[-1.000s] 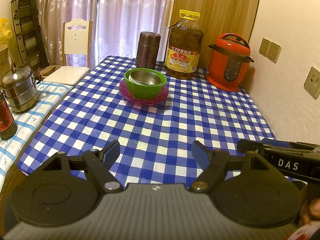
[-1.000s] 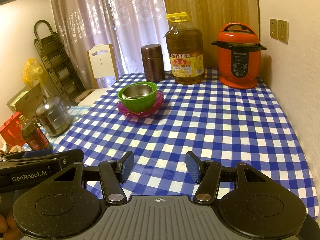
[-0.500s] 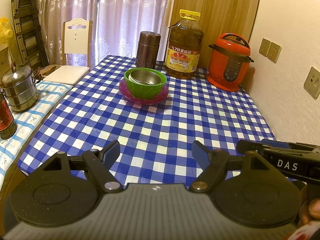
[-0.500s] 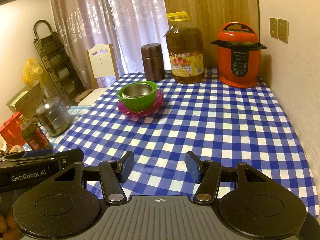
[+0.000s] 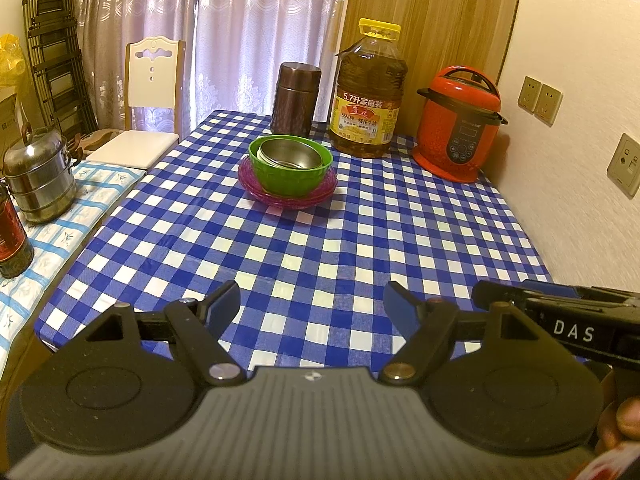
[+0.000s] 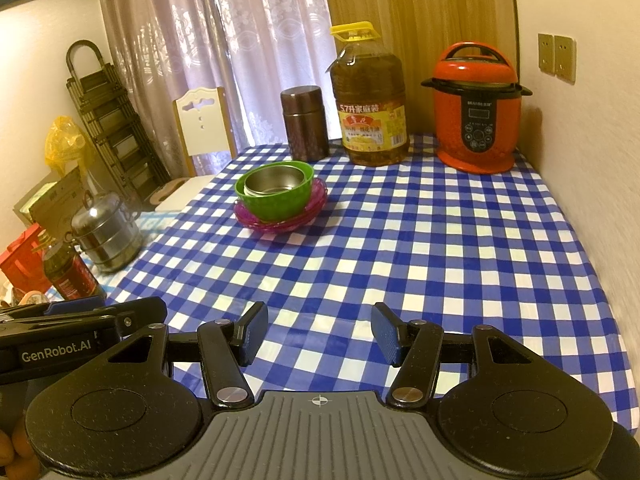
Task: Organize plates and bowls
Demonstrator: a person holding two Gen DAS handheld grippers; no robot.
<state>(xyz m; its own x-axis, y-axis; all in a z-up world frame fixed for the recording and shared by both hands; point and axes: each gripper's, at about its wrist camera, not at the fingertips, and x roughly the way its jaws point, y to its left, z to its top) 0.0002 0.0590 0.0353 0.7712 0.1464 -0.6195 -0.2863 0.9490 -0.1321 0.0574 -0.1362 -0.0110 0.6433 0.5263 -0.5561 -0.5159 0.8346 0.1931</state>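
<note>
Bowls and plates first: both sets of fingers are empty and nowhere near them. The left gripper (image 5: 312,306) has its blue-padded fingers (image 5: 224,306) spread wide over the near edge of the blue-and-white checked tablecloth (image 5: 360,232), nothing between them. The right gripper (image 6: 318,334) sits just beside it with its jaws parted a bit narrower, also holding nothing; each gripper's black body pokes into the other's view.

Further out, mid-table, the stack stands well apart from both grippers: a shiny steel bowl (image 5: 289,155) nested inside a green plastic bowl (image 5: 291,174), which sits on translucent pink plates (image 5: 288,196).

Behind that, along the far edge, a brown cylindrical canister (image 5: 295,99), a big clear jug of cooking oil with a yellow cap (image 5: 370,92) and a red electric pressure cooker (image 5: 458,124) by the wall. Off to the left, beside the table, a stacked steel steamer pot (image 5: 38,176) rests on a lower surface.
</note>
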